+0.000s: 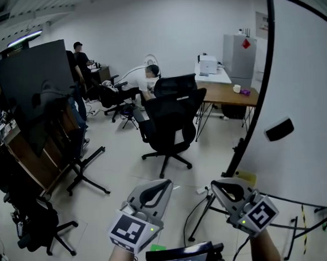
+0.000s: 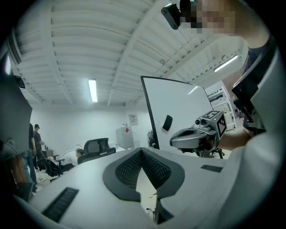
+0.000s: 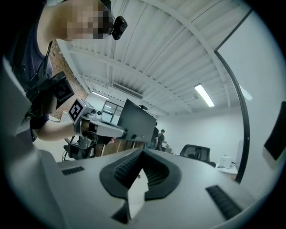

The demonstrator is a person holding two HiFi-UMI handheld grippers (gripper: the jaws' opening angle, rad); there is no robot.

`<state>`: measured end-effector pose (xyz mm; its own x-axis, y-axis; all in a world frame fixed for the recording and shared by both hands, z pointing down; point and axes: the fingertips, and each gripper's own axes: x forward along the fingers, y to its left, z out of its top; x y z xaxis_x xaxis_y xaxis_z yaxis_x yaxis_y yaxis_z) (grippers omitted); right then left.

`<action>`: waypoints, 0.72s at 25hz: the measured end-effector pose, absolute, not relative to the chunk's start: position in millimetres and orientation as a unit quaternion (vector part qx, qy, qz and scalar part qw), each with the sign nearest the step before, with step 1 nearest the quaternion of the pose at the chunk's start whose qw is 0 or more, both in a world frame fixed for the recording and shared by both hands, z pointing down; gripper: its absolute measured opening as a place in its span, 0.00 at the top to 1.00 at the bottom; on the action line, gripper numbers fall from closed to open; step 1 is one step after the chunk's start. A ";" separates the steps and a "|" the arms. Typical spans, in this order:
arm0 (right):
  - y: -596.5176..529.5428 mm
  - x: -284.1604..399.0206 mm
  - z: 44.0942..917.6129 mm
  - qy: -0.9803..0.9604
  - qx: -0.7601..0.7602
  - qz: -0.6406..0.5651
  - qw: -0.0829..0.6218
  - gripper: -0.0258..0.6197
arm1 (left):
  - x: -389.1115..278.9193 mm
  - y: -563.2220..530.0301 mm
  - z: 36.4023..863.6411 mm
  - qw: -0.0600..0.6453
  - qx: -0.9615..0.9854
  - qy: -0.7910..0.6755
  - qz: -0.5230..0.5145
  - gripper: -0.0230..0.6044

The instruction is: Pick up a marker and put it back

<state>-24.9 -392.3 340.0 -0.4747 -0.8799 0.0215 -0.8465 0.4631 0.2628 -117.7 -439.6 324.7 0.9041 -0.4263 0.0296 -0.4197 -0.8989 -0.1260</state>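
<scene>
Marker: I can't pick one out in any view.
Whiteboard (image 1: 303, 105): it stands at my right with a dark rim. A dark oblong (image 1: 279, 130), perhaps an eraser, sits on its face.
Left gripper (image 1: 167, 183): I hold it level, its jaws clenched tip to tip with nothing between them.
Right gripper (image 1: 214, 186): it is level beside the left one but apart from it, its jaws pressed together and empty.
Cup (image 1: 236, 88): it is white and sits on the wooden desk (image 1: 227, 93) at the back, too small to see inside.
Office chair (image 1: 174, 118): it is black and stands on the floor ahead of both grippers.
</scene>
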 end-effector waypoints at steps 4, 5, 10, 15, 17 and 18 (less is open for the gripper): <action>-387.0 -31.1 331.6 -0.861 0.491 -0.117 0.070 0.94 | -122.5 -428.6 319.9 0.066 -0.971 0.228 -0.032 0.96; -385.1 -31.1 329.0 -0.863 0.487 -0.119 0.067 0.94 | -122.7 -425.9 318.4 0.067 -0.970 0.232 -0.034 0.96; -367.3 -17.3 323.5 -0.877 0.459 -0.129 0.051 0.94 | -108.5 -405.1 311.9 0.079 -0.962 0.257 -0.040 0.96; -336.0 21.6 332.2 -0.896 0.424 -0.128 0.045 0.94 | -65.3 -375.3 316.8 0.073 -0.955 0.284 -0.046 0.96; -320.4 42.2 336.5 -0.902 0.410 -0.123 0.050 0.94 | -42.2 -359.8 317.1 0.074 -0.952 0.292 -0.048 0.96; -313.3 52.8 338.2 -0.905 0.404 -0.120 0.051 0.94 | -30.9 -351.8 316.9 0.076 -0.951 0.297 -0.048 0.96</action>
